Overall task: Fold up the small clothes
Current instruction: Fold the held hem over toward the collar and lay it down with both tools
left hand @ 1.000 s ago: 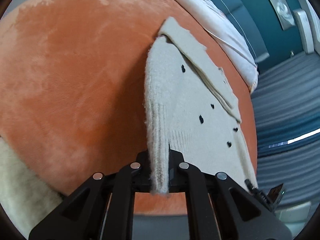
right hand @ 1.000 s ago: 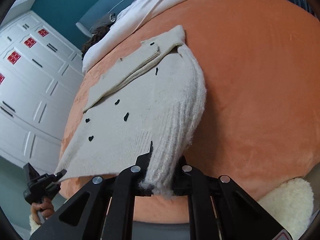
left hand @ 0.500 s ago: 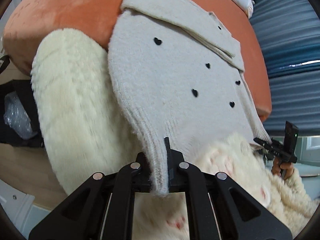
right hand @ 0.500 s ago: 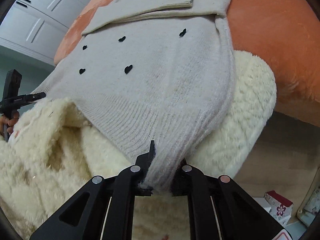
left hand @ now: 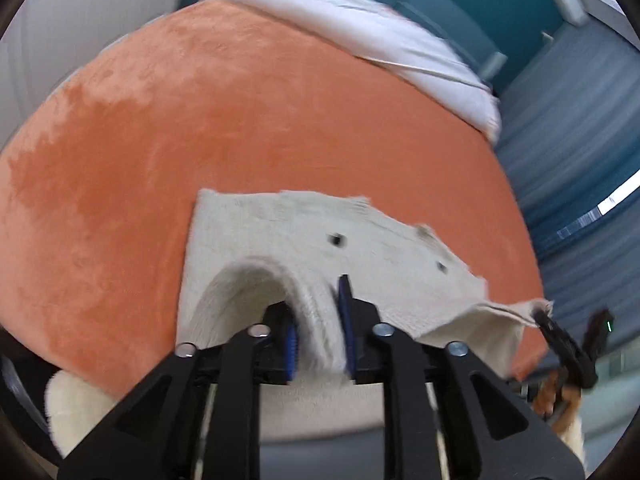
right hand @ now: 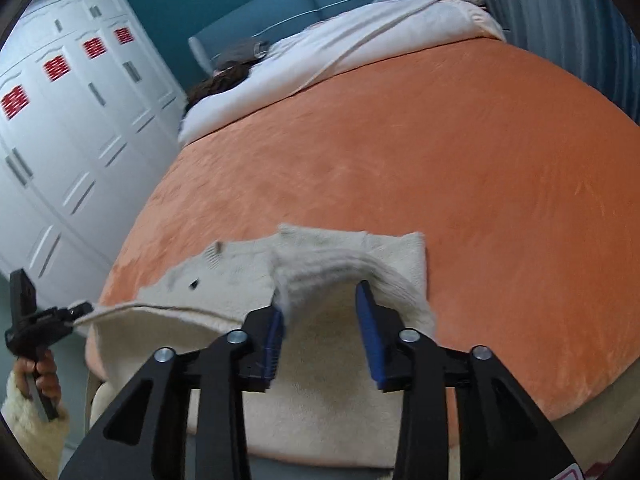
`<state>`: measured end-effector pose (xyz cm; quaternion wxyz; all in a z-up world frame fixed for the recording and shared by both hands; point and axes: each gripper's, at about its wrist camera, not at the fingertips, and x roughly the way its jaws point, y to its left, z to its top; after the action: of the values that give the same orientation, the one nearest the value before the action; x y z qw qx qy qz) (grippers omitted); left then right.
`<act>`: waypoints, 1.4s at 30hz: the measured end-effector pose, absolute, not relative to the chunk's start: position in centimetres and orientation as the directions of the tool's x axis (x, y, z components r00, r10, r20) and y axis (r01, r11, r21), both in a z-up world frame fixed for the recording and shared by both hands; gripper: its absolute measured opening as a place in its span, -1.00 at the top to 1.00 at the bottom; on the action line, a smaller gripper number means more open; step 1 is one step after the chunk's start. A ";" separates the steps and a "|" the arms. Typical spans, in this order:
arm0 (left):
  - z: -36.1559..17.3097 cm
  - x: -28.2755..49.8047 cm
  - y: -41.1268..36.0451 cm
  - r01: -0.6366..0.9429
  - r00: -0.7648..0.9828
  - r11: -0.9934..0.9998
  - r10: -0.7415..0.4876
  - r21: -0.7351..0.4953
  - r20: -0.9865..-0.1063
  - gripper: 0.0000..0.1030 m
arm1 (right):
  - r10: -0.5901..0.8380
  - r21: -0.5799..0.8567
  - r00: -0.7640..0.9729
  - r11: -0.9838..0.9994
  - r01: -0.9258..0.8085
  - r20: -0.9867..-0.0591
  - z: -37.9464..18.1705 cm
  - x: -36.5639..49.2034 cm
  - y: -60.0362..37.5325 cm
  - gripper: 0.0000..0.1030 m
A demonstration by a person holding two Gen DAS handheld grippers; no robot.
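Sweater (left hand: 320, 240), earlier stretched out, is now doubled over on the bed (left hand: 200, 120), hem carried toward twelve o'clock. Left tool (left hand: 318, 336) and right tool (right hand: 322, 320) are being spread, knit loose between jaws; release is judged underway.

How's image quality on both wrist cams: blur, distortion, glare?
Left wrist: motion blur smears the sweater and the striped background; strong fisheye bulges the orange bedspread; no glare. Right wrist: milder blur, worst on the knit edge near the right gripper, wardrobe fairly sharp; same barrel distortion, dark corner vignette; soft, even light.
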<state>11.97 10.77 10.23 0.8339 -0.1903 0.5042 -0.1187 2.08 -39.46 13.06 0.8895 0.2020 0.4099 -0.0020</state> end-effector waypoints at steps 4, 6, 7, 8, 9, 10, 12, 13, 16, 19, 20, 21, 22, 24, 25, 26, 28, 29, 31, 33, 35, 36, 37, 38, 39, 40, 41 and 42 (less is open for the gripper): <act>6.4 11.3 12.1 -0.088 0.513 0.903 -0.321 -0.421 -0.796 0.17 | 0.100 0.411 0.671 0.852 0.324 -0.735 9.6 1.5 -39.8 0.02; 5.8 9.9 12.6 -0.097 0.540 0.902 -0.308 -0.421 -0.783 -0.25 | 0.092 0.435 0.680 0.828 0.354 -0.727 8.3 -0.5 -39.7 -0.08; 5.4 9.4 12.8 -0.103 0.558 0.901 -0.298 -0.421 -0.774 -0.34 | 0.091 0.438 0.682 0.825 0.356 -0.726 7.7 -1.1 -39.8 -0.11; 5.1 9.3 12.8 -0.094 0.565 0.902 -0.300 -0.421 -0.769 -0.34 | 0.079 0.427 0.678 0.829 0.362 -0.730 7.2 -1.7 -39.7 -0.12; 4.9 9.2 12.6 -0.085 0.559 0.908 -0.298 -0.411 -0.774 -0.34 | 0.058 0.397 0.667 0.840 0.369 -0.743 6.7 -1.7 -39.6 -0.13; 4.7 9.7 12.2 -0.067 0.549 0.916 -0.298 -0.396 -0.781 -0.34 | 0.045 0.373 0.657 0.852 0.369 -0.753 6.5 -1.5 -39.4 -0.13; 4.6 11.1 11.2 -0.030 0.543 0.928 -0.297 -0.372 -0.785 -0.35 | 0.024 0.322 0.639 0.877 0.356 -0.769 6.4 -0.3 -39.1 -0.15; 4.6 11.9 10.7 -0.015 0.545 0.933 -0.294 -0.360 -0.785 -0.37 | 0.010 0.298 0.638 0.890 0.346 -0.770 6.5 0.8 -39.1 -0.21; 3.7 14.6 9.6 0.006 0.522 0.936 -0.303 -0.351 -0.797 -0.56 | -0.016 0.269 0.652 0.903 0.334 -0.758 7.1 2.9 -38.9 -0.44; 1.8 16.6 9.0 -0.032 0.467 0.945 -0.274 -0.326 -0.841 -0.48 | -0.025 0.234 0.619 0.913 0.333 -0.785 6.4 6.0 -38.3 -0.45; 1.3 17.1 8.9 -0.045 0.451 0.946 -0.269 -0.322 -0.851 -0.21 | -0.022 0.222 0.602 0.918 0.328 -0.798 5.8 7.0 -38.0 -0.45; 0.9 17.4 8.9 -0.052 0.441 0.944 -0.270 -0.325 -0.856 -0.08 | -0.024 0.210 0.587 0.922 0.326 -0.809 5.2 7.7 -37.7 -0.45; 0.8 17.5 8.9 -0.044 0.439 0.941 -0.285 -0.337 -0.852 0.22 | -0.027 0.195 0.569 0.925 0.326 -0.822 4.5 8.4 -37.3 -0.44; 0.8 17.7 9.0 -0.004 0.431 0.928 -0.333 -0.372 -0.838 0.78 | -0.023 0.171 0.535 0.935 0.310 -0.845 3.5 9.2 -36.8 0.16; 1.1 17.6 9.2 -0.003 0.442 0.928 -0.333 -0.373 -0.833 0.79 | -0.019 0.163 0.523 0.940 0.301 -0.852 3.2 9.2 -36.6 0.84; 1.9 17.3 9.5 0.002 0.460 0.926 -0.337 -0.379 -0.821 0.80 | -0.019 0.153 0.511 0.944 0.293 -0.859 3.3 9.2 -36.3 0.83; 4.5 16.7 10.1 0.024 0.510 0.913 -0.361 -0.406 -0.781 0.81 | 0.033 0.229 0.590 0.937 0.262 -0.807 5.5 8.0 -36.7 0.86; 6.1 16.5 10.3 0.040 0.536 0.905 -0.377 -0.423 -0.755 0.81 | 0.046 0.262 0.636 0.932 0.251 -0.771 7.2 7.4 -37.0 0.86; 9.5 16.6 10.7 0.071 0.586 0.896 -0.394 -0.439 -0.708 0.81 | 0.080 0.364 0.727 0.900 0.242 -0.682 11.1 6.0 -38.5 0.87; 11.3 17.5 11.0 0.070 0.618 0.896 -0.384 -0.439 -0.686 0.81 | 0.070 0.422 0.793 0.873 0.245 -0.605 13.9 5.0 -40.3 0.87; 11.1 19.1 11.2 0.053 0.615 0.890 -0.386 -0.453 -0.687 0.81 | 0.015 0.400 0.810 0.875 0.273 -0.586 14.6 5.3 -41.7 0.87; 9.8 20.2 10.9 0.033 0.591 0.897 -0.374 -0.442 -0.714 0.80 | 0.002 0.383 0.794 0.877 0.291 -0.607 13.8 5.9 -42.2 0.88; 8.3 21.1 10.5 0.015 0.565 0.904 -0.360 -0.427 -0.743 0.80 | -0.006 0.366 0.755 0.872 0.325 -0.656 11.7 7.1 -42.7 0.88; 6.1 21.9 10.2 -0.014 0.526 0.912 -0.341 -0.409 -0.779 0.80 | 0.002 0.357 0.709 0.865 0.353 -0.705 9.4 8.2 -43.2 0.88; 3.8 22.6 10.0 -0.044 0.484 0.917 -0.327 -0.396 -0.812 0.80 | 0.007 0.337 0.650 0.859 0.386 -0.760 6.4 9.2 -43.5 0.88; 1.5 23.0 10.1 -0.084 0.445 0.922 -0.304 -0.377 -0.843 0.80 | 0.010 0.317 0.602 0.857 0.407 -0.798 4.1 9.8 -43.6 0.88; -0.4 23.0 10.3 -0.116 0.416 0.926 -0.284 -0.361 -0.864 0.80 | 0.006 0.296 0.566 0.857 0.422 -0.825 2.4 10.1 -43.6 0.88; -1.6 22.8 10.6 -0.132 0.424 0.916 -0.293 -0.378 -0.857 0.80 | 0.001 0.283 0.545 0.856 0.434 -0.839 1.0 10.2 -43.6 0.91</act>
<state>22.79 10.63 -1.58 0.8202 -0.1986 0.5342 -0.0491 10.15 -43.64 0.96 0.8465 0.2364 0.4596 -0.1277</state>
